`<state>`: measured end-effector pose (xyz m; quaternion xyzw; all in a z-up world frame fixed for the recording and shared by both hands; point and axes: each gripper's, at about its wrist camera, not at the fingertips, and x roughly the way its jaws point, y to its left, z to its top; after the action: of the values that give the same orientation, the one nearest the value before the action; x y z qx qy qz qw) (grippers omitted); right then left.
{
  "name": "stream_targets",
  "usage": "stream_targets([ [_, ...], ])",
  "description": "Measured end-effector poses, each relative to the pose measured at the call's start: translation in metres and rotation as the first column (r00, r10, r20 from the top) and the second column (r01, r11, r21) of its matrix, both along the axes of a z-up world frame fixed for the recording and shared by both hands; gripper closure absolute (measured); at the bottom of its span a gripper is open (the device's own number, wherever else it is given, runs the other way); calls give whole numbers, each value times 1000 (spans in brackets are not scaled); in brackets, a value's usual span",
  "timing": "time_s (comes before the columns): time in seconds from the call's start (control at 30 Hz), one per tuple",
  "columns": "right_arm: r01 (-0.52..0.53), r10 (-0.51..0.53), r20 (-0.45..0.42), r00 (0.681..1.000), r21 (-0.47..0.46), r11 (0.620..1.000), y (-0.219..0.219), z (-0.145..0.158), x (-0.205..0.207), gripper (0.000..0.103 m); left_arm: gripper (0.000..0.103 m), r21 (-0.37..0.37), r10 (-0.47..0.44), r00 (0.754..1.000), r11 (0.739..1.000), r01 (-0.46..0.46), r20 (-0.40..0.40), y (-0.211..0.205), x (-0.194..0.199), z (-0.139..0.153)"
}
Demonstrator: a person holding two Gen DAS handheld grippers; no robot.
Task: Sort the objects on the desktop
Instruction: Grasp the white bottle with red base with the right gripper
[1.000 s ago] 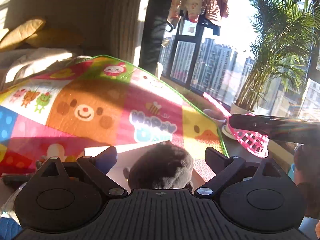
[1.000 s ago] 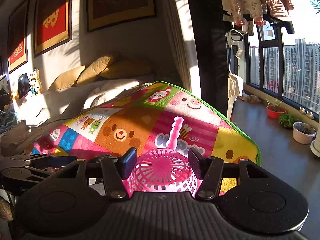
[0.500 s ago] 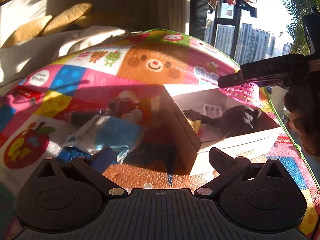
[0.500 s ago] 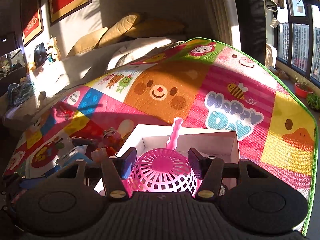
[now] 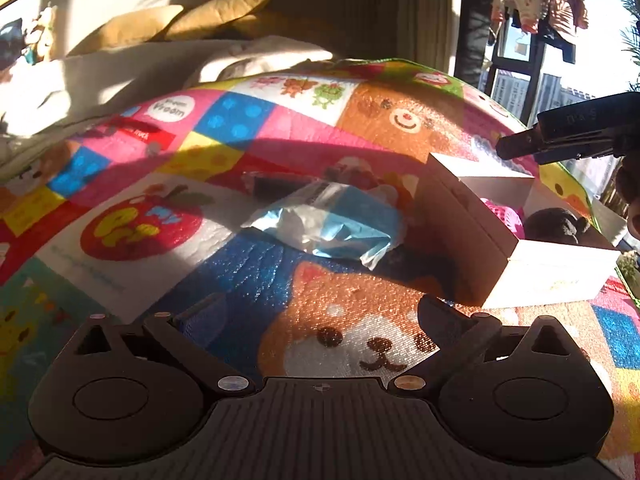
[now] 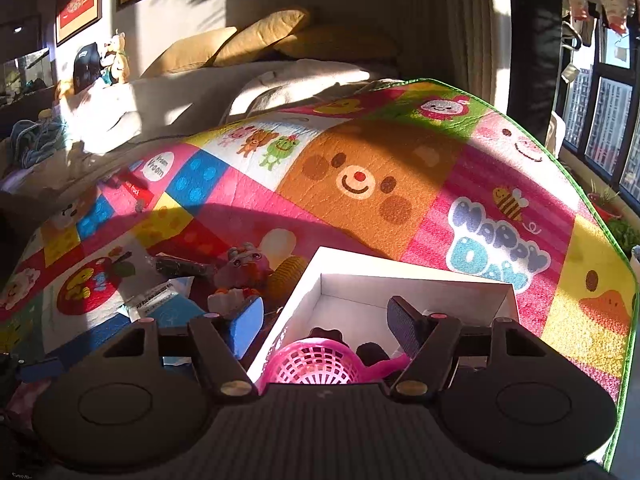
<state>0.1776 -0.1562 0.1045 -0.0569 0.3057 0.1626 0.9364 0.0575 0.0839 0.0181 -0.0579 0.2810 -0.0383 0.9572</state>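
My left gripper hangs wide open and empty over the colourful play mat, short of a crumpled blue-and-clear plastic bag. To its right stands the open white box, holding a dark plush toy and a pink mesh basket. My right gripper is above the box with its jaws opening. The pink basket lies below and between its fingers, clear of the pads, beside the dark plush.
Left of the box lie loose items: a pink plush toy, a yellow corn-shaped piece, a black flat item and the blue packet. A sofa with cushions is behind the mat; windows and plants are on the right.
The left gripper let the dark plush go into the box and swung left over the mat. The right gripper lowered the pink basket into the box and its fingers spread off it.
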Motion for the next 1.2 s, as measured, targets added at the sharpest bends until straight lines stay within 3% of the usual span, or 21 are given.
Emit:
stream_targets([
  [0.1, -106, 106, -2, 994, -57, 993, 39, -5, -6, 37, 0, 6, 21, 1000, 1000, -21, 4, 5, -4, -1],
  [0.23, -266, 262, -42, 964, -170, 949, 102, -26, -6, 34, 0, 28, 66, 998, 997, -67, 14, 21, -9, 4],
  [0.33, -286, 286, -39, 957, -267, 920, 137, -48, 5, 25, 0, 28, 125, 992, 992, -125, 6, 42, -12, 7],
  [0.47, -319, 302, -103, 948, -288, 903, 159, -71, 28, 19, 0, 3, 158, 987, 987, -158, 3, 61, -18, 10],
  [0.57, -330, 310, -113, 944, -339, 881, 169, -79, 23, 49, 0, -11, 145, 989, 989, -145, 3, 65, -23, 12],
  [0.63, -355, 323, -156, 933, -277, 893, 162, -72, 16, 52, 0, -24, 105, 995, 994, -104, 0, 63, -25, 12],
  [0.73, -436, 391, -307, 868, -91, 896, 141, -51, -2, 51, 0, -47, -4, 1000, 999, 4, -8, 53, -28, 9],
  [0.77, -469, 432, -328, 840, -37, 883, 134, -42, -9, 43, 0, -58, -43, 999, 997, 42, -10, 48, -28, 8],
  [0.8, -479, 452, -317, 834, -12, 877, 127, -33, -16, 25, 0, -73, -78, 997, 994, 77, -9, 44, -29, 7],
  [0.9, -429, 410, -213, 887, -46, 902, 113, -10, -18, 19, 0, -109, -141, 990, 984, 141, 2, 31, -28, 3],
  [1.0, -271, 247, -163, 955, -151, 951, 112, -12, 15, 24, 0, -109, -160, 987, 981, 160, 1, 23, -27, -2],
  [1.1, -209, 174, -169, 970, -221, 952, 124, -32, 49, 26, 0, -109, -154, 988, 983, 151, -18, 23, -26, -7],
  [1.2, -208, 150, -195, 969, -317, 925, 144, -59, 69, 32, 0, -127, -132, 991, 984, 129, -18, 27, -27, -8],
])
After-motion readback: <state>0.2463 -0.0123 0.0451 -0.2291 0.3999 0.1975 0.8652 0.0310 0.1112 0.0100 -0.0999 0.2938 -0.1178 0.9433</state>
